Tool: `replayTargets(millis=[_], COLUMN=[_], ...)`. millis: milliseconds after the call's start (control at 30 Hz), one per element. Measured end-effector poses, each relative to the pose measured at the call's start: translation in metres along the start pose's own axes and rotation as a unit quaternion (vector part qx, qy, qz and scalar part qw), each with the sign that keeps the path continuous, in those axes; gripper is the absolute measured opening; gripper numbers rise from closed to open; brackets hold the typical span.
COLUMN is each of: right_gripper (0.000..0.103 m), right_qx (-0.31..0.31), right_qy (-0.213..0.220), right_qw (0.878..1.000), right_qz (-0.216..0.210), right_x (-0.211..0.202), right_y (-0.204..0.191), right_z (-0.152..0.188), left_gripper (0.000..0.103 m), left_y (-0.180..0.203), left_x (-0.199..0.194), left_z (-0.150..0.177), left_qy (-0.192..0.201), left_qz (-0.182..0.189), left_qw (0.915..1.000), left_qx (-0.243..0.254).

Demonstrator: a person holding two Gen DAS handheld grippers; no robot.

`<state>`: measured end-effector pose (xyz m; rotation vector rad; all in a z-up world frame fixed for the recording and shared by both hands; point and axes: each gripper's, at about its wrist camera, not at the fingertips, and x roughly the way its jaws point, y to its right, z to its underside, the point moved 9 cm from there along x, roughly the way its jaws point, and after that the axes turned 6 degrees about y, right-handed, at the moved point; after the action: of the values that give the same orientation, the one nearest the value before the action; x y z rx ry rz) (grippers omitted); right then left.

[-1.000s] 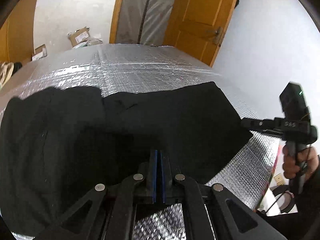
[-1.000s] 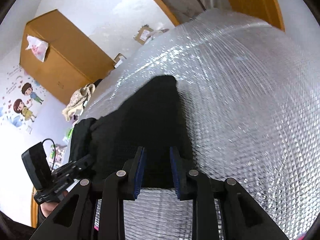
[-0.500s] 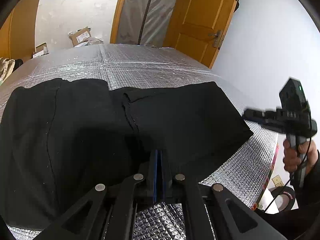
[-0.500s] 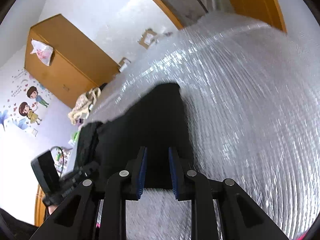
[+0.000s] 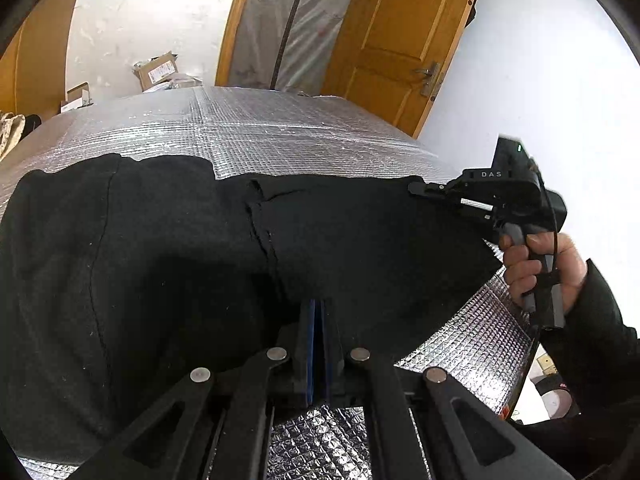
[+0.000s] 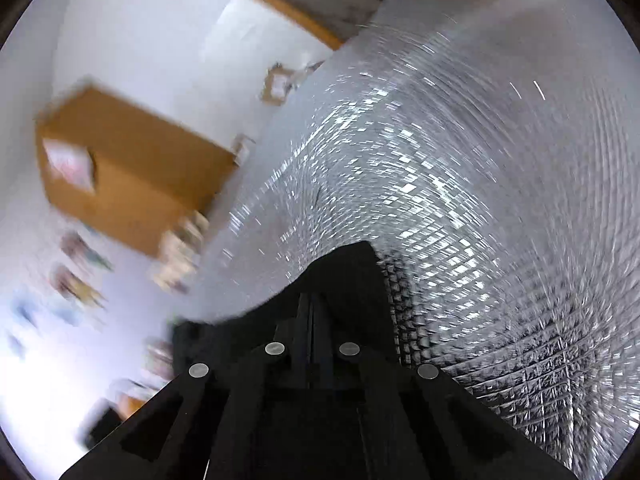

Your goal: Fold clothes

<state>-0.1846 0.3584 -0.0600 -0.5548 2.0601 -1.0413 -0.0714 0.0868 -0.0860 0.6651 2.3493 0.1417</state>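
1. My black cloth garment (image 5: 168, 264) lies spread across the quilted silver foil table cover (image 5: 248, 128). Its far left end runs out of my left wrist view, so I cannot see where it stops.
2. A vertical seam (image 5: 262, 232) crosses the middle of the garment; whether that marks a fold or two overlapping layers I cannot tell.
3. My left gripper (image 5: 317, 312) is closed, its blue pads pressed together on the garment's near edge. The cloth between the pads is hidden by the fingers.
4. Bare foil lies beyond the garment's far edge, up to the orange wooden door (image 5: 396, 40), leaving open room there.
5. My right gripper (image 5: 416, 189) reaches in over the garment's far right corner, held by my right hand (image 5: 540, 268); a dark sleeve (image 5: 600, 344) is cut off at the frame edge.
6. The right wrist view is badly blurred. There my right gripper (image 6: 311, 308) has its fingers together on the black corner (image 6: 352, 268), clamping it.
7. Right of that corner lies open foil (image 6: 500, 200).
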Motion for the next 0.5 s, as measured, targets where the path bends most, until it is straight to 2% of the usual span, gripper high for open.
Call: replayTargets(millis=[200, 333, 367, 500], right_gripper=[0.0, 0.0, 0.004, 0.005], right_qx=[0.033, 0.052, 0.047, -0.001], right_qy=[0.048, 0.069, 0.07, 0.056], right_qw=[0.998, 0.996, 0.996, 0.998], right_qz=[0.007, 0.039, 0.038, 0.0], right_x=[-0.014, -0.022, -0.025, -0.033], right_y=[0.01, 0.021, 0.017, -0.021], right_z=[-0.013, -0.021, -0.021, -0.006], left_gripper=[0.004, 0.004, 0.004, 0.004], left_y=[0.001, 0.001, 0.001, 0.001], left_x=[0.002, 0.001, 0.001, 0.001], left_z=[-0.001, 0.0, 0.0, 0.0], left_qy=[-0.003, -0.001, -0.001, -0.001], left_qz=[0.001, 0.0, 0.0, 0.001], left_qw=[1.0, 1.0, 1.0, 1.0], left_qx=[0.003, 0.005, 0.005, 0.004])
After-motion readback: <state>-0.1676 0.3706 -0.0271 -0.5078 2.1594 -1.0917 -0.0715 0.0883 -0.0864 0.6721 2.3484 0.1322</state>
